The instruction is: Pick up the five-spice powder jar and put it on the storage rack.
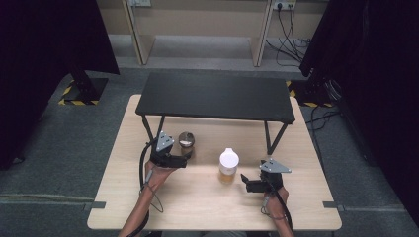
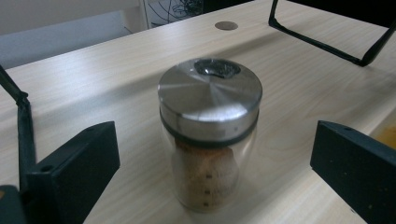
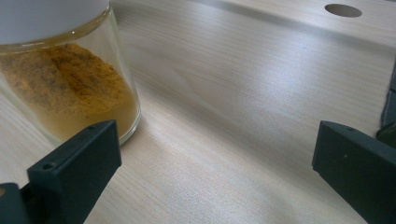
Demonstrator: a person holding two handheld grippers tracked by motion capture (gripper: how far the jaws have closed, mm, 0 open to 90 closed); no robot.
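Observation:
A glass jar with a round steel lid [image 2: 209, 135] [image 1: 187, 140] stands upright on the wooden table [image 1: 197, 197], brown powder inside it. My left gripper [image 2: 212, 172] [image 1: 185, 159] is open, its jaws wide on either side of that jar and not touching it. A second glass jar with a white lid [image 1: 228, 166] [image 3: 65, 79] holds orange-yellow powder and stands at the table's middle. My right gripper [image 3: 215, 177] [image 1: 244, 181] is open just right of it, with bare tabletop between its jaws.
A low black shelf [image 1: 215, 97] on thin black legs [image 2: 327, 42] spans the back of the table. A round cable hole [image 3: 343, 10] [image 2: 226, 25] sits in the tabletop. Grey carpet surrounds the table, with dark curtains at both sides.

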